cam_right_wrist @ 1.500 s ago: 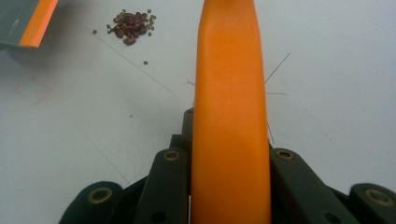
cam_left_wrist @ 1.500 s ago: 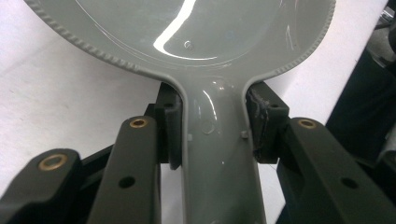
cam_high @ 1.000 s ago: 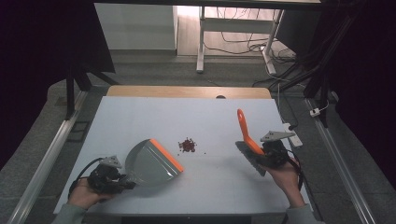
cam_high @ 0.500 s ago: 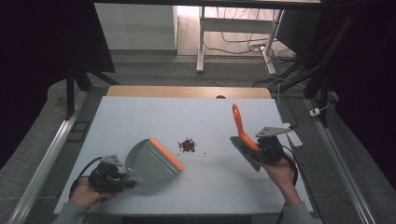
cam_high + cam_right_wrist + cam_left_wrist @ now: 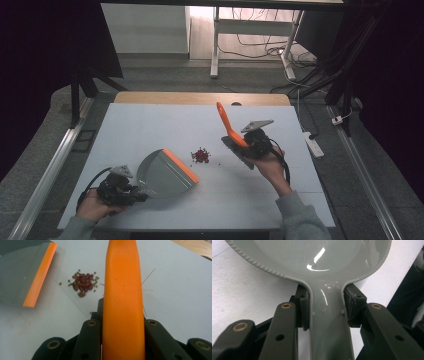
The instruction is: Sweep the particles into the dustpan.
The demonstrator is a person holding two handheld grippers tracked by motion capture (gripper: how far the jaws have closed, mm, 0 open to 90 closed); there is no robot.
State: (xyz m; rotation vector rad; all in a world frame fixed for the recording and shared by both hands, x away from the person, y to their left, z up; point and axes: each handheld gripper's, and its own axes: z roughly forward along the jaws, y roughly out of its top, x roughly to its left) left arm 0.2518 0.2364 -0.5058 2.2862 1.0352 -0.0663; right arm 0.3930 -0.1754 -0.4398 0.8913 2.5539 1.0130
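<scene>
Gripping dustpan [image 5: 322, 270], left tongs [image 5: 325, 307]; right tongs [image 5: 122, 315] clamp brush [image 5: 122, 290]; beans [image 5: 82, 283] near.

A grey plastic dustpan with an orange rubber lip [image 5: 167, 172] lies flat on the white tabletop [image 5: 150, 125], its lip facing a small heap of dark red beans and tiny green seeds [image 5: 201, 155] just beside it. On the heap's far side from the dustpan, a hand brush with an orange plastic handle [image 5: 226, 125] stands tilted, handle up, its dark head low near the tabletop.
</scene>
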